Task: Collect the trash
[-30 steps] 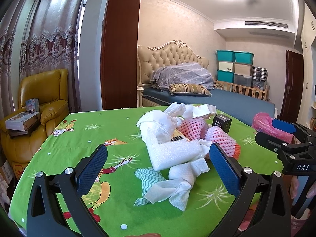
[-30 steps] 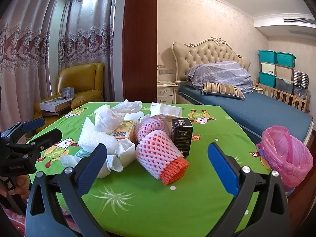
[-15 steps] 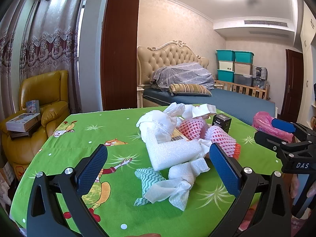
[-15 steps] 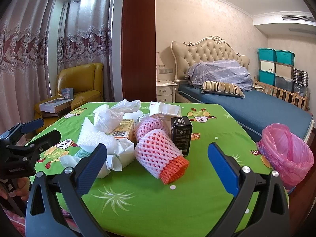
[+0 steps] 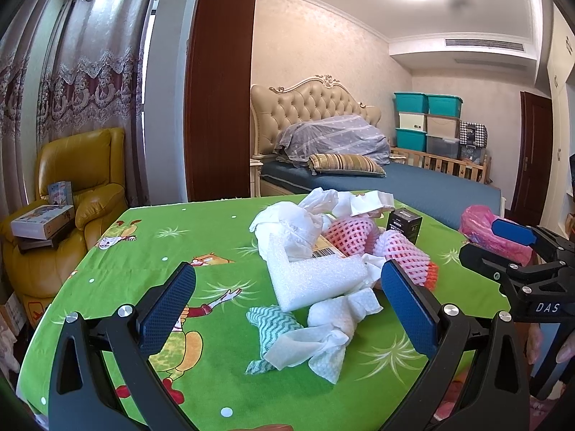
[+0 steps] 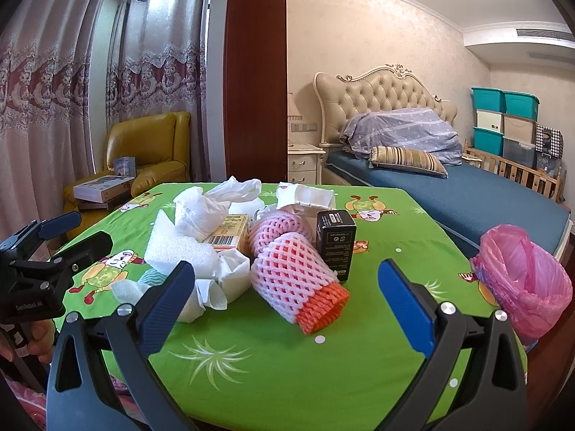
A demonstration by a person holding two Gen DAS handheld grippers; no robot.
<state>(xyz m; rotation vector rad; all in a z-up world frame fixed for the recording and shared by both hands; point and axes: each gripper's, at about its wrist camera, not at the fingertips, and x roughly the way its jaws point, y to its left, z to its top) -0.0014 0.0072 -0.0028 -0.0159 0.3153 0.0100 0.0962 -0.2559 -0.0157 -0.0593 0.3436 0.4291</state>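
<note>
A pile of trash lies on the green tablecloth (image 5: 151, 251): white foam block (image 5: 316, 280), crumpled tissues (image 5: 323, 337), a teal-striped cloth (image 5: 273, 319), pink foam fruit nets (image 6: 294, 276), a black box (image 6: 336, 240), a barcode carton (image 6: 228, 235) and a white plastic bag (image 6: 205, 212). My left gripper (image 5: 287, 309) is open and empty, just short of the tissues. My right gripper (image 6: 287, 301) is open and empty, facing the pink net. A pink trash bag (image 6: 524, 280) stands open at the table's right edge; it also shows in the left wrist view (image 5: 492, 233).
A yellow armchair (image 5: 72, 194) with boxes stands left of the table. A wooden pillar (image 6: 257, 72) and a bed (image 6: 449, 194) are behind. Stacked storage bins (image 5: 427, 125) stand by the far wall.
Both grippers have shifted only slightly; the view has barely changed. Both remain open and the trash has not moved.
</note>
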